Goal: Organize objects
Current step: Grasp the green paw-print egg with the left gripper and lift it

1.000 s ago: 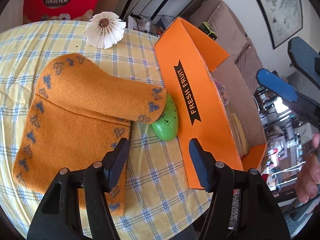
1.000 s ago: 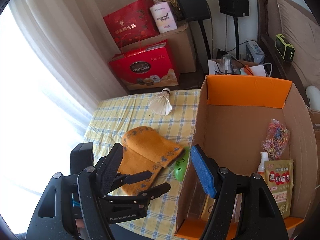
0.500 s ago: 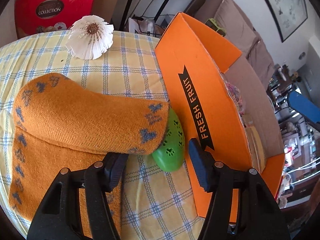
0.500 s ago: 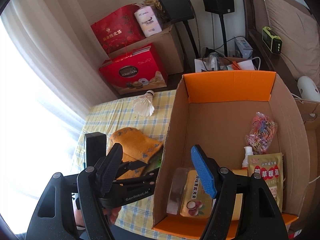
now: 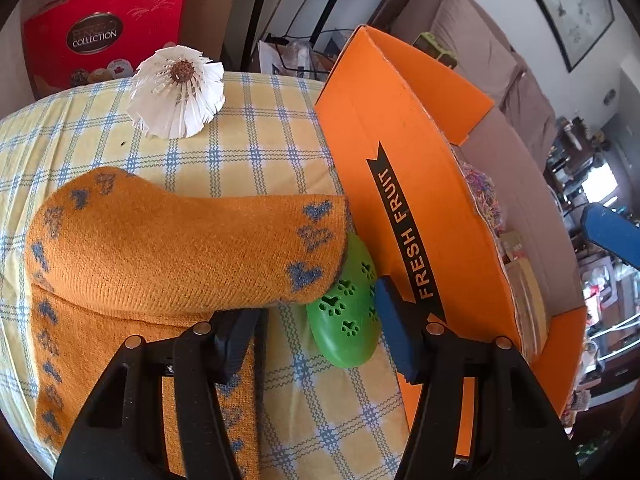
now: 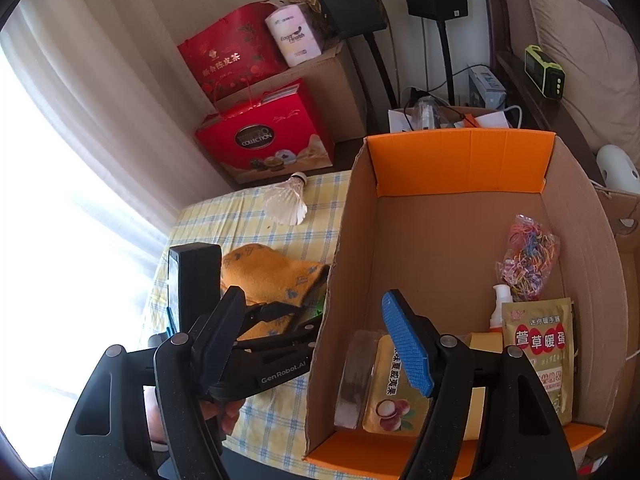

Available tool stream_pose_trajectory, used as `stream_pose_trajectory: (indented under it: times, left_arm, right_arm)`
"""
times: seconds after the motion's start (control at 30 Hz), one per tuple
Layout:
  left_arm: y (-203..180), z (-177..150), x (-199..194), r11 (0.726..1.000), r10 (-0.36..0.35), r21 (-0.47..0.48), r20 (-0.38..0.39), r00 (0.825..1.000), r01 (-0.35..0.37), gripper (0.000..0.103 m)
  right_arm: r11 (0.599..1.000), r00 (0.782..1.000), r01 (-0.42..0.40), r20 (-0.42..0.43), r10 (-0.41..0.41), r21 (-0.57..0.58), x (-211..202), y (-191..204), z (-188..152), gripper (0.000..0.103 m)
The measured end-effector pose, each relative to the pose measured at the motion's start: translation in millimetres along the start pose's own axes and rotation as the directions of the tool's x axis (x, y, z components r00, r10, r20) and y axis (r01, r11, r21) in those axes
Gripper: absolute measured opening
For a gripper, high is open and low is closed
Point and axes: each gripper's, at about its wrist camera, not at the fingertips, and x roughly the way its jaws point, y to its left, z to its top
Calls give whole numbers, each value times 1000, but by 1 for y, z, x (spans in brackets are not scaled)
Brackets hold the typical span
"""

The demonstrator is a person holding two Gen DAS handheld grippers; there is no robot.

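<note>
Your half-open left gripper straddles the green perforated plastic egg (sock, shuttlecock also unpacked); right gripper, jaws wide and empty, hovers over the part-filled orange cardboard box.

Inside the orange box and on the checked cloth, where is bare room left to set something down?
In the box, the floor is bare from the far orange flap to the rubber bands; the near end is crowded with packets. On the cloth, bare patches lie between shuttlecock and sock, and near the green egg. By the box wall it is tight.
</note>
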Motion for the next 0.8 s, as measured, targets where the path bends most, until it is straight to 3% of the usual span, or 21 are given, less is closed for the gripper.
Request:
stream_pose_trajectory:
  times: [0.17,0.3,0.43,0.8]
  left_arm:
    - [6,-9,-6,992,-123,36,-44,991,125,54]
    - [2,-12,-8,988,-77,134,-17,997,79,53]
    - [9,-12,-12,992,-44,121,-5,999,44,33]
    - [29,-21,-31,989,-88,118,-7,996,89,32]
  right_arm:
    - [1000,1000,3,2,-3,5,-1,-3,-2,73]
    - [1000,1000,4,-3,-4,13,1,-6,-3,73]
    - [1000,1000,4,-7,-3,6,2,-5,-4,73]
    - [999,1000,11,-10,-11,-36,7,6,-5,73]
